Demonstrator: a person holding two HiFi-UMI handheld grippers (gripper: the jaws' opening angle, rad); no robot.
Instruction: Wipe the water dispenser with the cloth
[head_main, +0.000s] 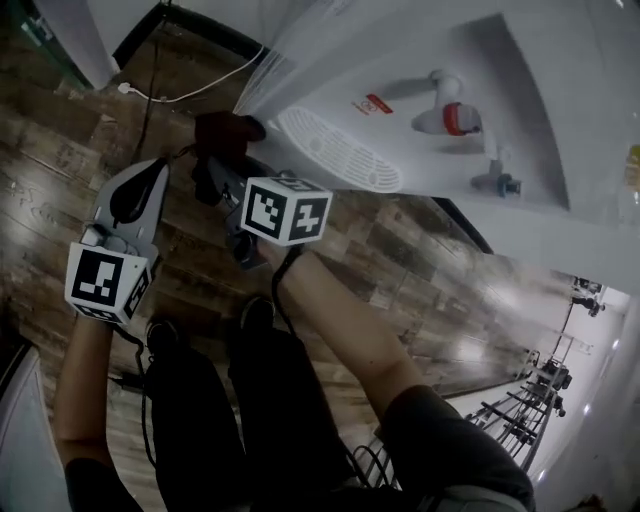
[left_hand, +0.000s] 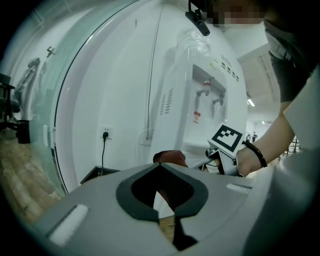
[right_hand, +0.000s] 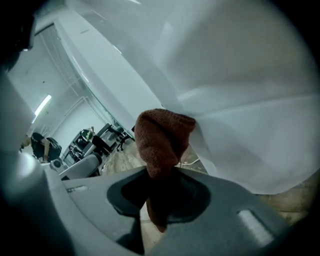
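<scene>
Right gripper (right_hand: 160, 176): jaws clamped on the reddish-brown cloth (right_hand: 163, 134), which is pressed against the white side of the water dispenser (head_main: 520, 110). Left gripper (left_hand: 161, 166): jaws together, empty, held apart from the dispenser.

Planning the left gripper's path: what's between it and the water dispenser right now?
The right gripper, shut on the brown cloth at the dispenser's lower edge. The left gripper view shows both straight ahead; the head view agrees.

floor (head_main: 420, 270): dark wood planks | on it: water dispenser (head_main: 420, 50), white cable (head_main: 126, 89), shoes (head_main: 160, 335)
</scene>
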